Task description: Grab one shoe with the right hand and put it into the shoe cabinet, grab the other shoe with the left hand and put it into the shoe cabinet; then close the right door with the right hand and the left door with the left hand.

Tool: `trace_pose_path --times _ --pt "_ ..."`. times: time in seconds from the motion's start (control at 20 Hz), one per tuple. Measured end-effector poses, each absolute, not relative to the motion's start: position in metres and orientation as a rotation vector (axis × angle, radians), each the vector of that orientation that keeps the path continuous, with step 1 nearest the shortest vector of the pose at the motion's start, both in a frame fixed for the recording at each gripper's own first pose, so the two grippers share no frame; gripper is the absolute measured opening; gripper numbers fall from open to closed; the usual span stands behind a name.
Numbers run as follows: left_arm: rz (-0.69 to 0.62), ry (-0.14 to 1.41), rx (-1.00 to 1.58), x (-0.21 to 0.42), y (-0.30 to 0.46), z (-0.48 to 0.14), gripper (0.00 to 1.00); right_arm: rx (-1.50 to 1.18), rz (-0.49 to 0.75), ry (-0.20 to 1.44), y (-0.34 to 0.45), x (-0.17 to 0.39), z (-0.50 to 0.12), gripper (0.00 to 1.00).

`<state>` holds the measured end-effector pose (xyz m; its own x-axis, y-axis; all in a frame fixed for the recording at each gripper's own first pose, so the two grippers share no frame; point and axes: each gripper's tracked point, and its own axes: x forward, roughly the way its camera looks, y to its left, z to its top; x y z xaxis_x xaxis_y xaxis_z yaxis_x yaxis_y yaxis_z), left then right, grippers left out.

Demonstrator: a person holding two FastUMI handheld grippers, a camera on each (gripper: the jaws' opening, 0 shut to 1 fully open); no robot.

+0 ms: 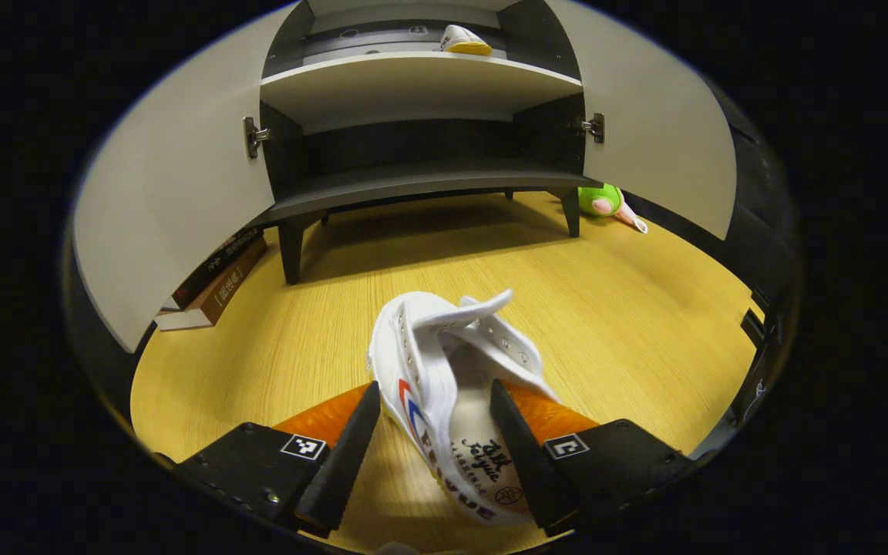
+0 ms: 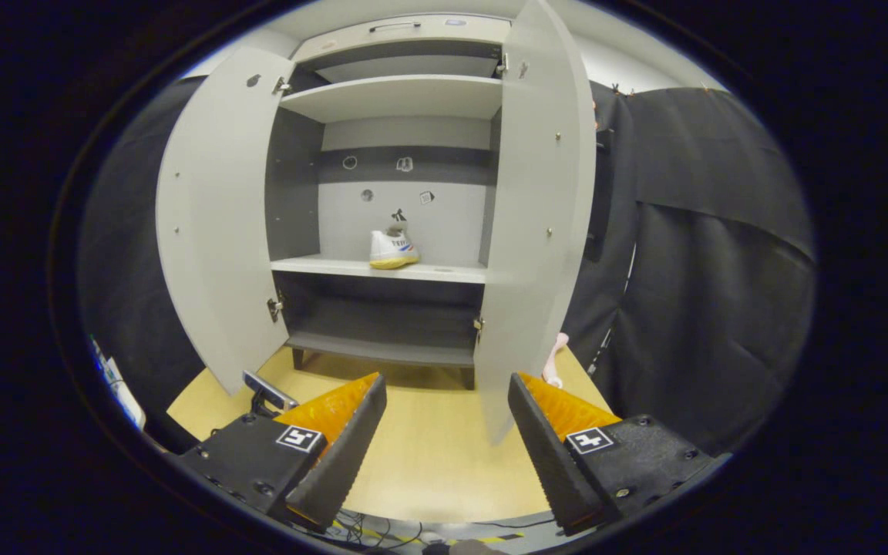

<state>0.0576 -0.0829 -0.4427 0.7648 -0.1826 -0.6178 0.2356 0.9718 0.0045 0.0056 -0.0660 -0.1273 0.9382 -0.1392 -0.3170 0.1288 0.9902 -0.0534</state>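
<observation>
Yellow wood-grain floor point(image 1: 606, 308) fills the near half of the left gripper view, running back to a shoe cabinet point(image 1: 413, 181) on short dark legs with both doors swung wide. On that floor a white shoe point(image 1: 444, 370) lies between the fingers of the left gripper point(image 1: 432, 432). Its long axis runs near to far, heel and printed insole toward the camera, toe pointing at the cabinet. The jaws stand apart, one on each side of the heel end. The right finger looks to be at or inside the shoe's collar, and the left finger stands just off the outer side with a sliver of floor between, so the shoe is bracketed but I judge it not yet clamped. Far back on the middle shelf point(image 1: 413, 73) sits another shoe point(image 1: 463, 40). Books point(image 1: 216, 277) lie at the far left under the left door, and a green toy point(image 1: 602, 199) sits by the right rear leg.

Dark cloth walls the booth in the right gripper view, with the cabinet straight ahead. The right gripper point(image 2: 448, 439) hangs wide apart and holds nothing, well short of the cabinet. The right door point(image 2: 540, 208) stands edge-on just right of centre, the left door point(image 2: 216, 216) open on the far left. The stowed shoe stands on the middle shelf, toward its centre.

The left gripper is the one at the remaining shoe. Closing squarely across the heel is what the lift depends on.
</observation>
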Motion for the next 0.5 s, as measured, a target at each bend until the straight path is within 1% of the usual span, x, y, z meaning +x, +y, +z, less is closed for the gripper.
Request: trace_pose_path --times 0.05,0.15,0.3,0.4,0.45,0.5 --pt "-0.206 0.669 0.076 0.057 -0.08 -0.443 0.84 -0.032 -0.139 0.327 -0.066 0.006 -0.127 1.0" --pt "-0.176 0.655 0.082 0.063 -0.068 -0.438 0.84 -0.031 -0.142 0.325 -0.066 0.009 -0.125 1.0" --pt "-0.144 0.669 0.092 0.077 -0.055 -0.445 0.89 -0.022 -0.138 0.327 -0.065 0.014 -0.125 1.0" --pt "-0.134 0.696 0.082 0.083 -0.057 -0.456 0.89 -0.023 -0.131 0.335 -0.063 0.017 -0.128 1.0" --pt "-0.149 0.694 0.069 0.085 -0.063 -0.455 0.99 -0.025 -0.123 0.337 -0.061 0.019 -0.128 1.0" --pt "-0.16 0.687 0.075 0.085 -0.07 -0.455 0.78 -0.028 -0.119 0.339 -0.059 0.02 -0.129 1.0"
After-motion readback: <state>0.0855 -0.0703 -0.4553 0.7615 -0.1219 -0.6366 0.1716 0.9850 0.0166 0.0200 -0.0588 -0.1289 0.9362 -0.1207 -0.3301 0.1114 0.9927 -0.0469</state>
